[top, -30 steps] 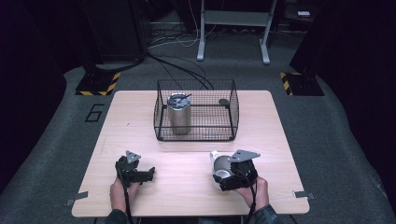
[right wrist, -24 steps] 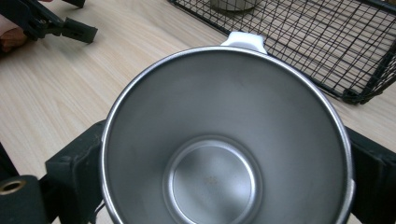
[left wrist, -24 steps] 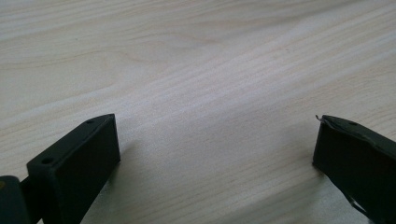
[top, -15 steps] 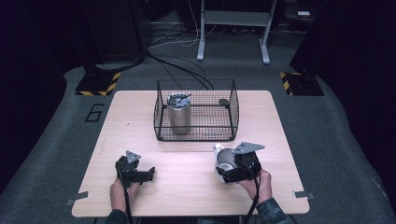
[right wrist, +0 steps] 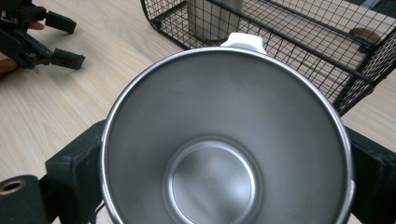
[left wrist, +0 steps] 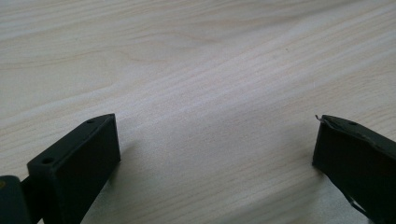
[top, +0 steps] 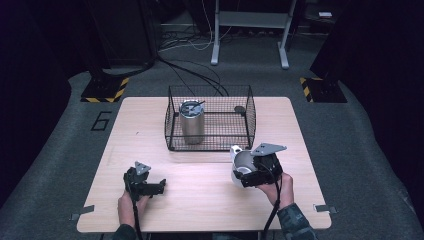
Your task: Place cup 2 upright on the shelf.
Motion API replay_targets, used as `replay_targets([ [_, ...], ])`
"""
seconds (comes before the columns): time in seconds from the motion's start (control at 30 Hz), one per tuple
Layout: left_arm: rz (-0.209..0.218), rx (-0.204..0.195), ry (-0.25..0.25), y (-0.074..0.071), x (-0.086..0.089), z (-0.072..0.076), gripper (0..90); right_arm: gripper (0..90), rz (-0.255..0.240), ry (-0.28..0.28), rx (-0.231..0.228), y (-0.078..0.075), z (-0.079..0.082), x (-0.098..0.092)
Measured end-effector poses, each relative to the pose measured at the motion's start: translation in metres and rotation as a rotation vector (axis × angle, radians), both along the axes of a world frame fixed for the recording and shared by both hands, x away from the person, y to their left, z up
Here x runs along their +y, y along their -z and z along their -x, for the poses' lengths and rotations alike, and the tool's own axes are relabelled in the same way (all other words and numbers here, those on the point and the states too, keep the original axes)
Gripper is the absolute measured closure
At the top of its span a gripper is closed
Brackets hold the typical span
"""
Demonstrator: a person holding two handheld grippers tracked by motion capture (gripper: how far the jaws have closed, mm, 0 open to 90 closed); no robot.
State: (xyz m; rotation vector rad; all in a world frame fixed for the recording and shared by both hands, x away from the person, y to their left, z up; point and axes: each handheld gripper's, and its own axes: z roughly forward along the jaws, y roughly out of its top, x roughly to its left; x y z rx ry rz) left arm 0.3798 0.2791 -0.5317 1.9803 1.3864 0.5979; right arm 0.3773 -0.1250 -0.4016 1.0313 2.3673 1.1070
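Steel cup (top: pixel 243 162) gripped by the right gripper (top: pixel 255 172) just in front of the wire basket (top: pixel 210 145).

The cup, bare metal inside with a white part at its far rim, is seen pinched between the right gripper's jaws, one at each side of its wall, its open mouth turned toward that gripper's camera; whether it touches the tabletop (top: pixel 200 200) cannot be told. A lidded steel tumbler (top: pixel 192 122) is seen upright inside the basket, toward its left side, with a small dark round item (top: pixel 240 109) lying at the back right corner. The left gripper (top: pixel 156 187) is held low over bare wood near the front left, jaws spread wide with nothing between them.
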Motion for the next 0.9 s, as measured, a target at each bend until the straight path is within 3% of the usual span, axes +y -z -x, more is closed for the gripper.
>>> replay_targets([
  [0.37,0.001,-0.001,-0.003,0.000,0.000,0.000,0.3,5.7,-0.025,0.014,-0.010,-0.020,-0.012,-0.008],
  [0.47,0.002,0.000,-0.001,0.000,0.000,0.000,0.3,5.7,-0.014,0.013,-0.013,-0.027,-0.017,-0.008],
  [0.9,0.004,0.000,-0.004,0.000,0.000,0.001,0.3,5.7,-0.047,-0.005,-0.038,-0.056,-0.035,-0.005],
])
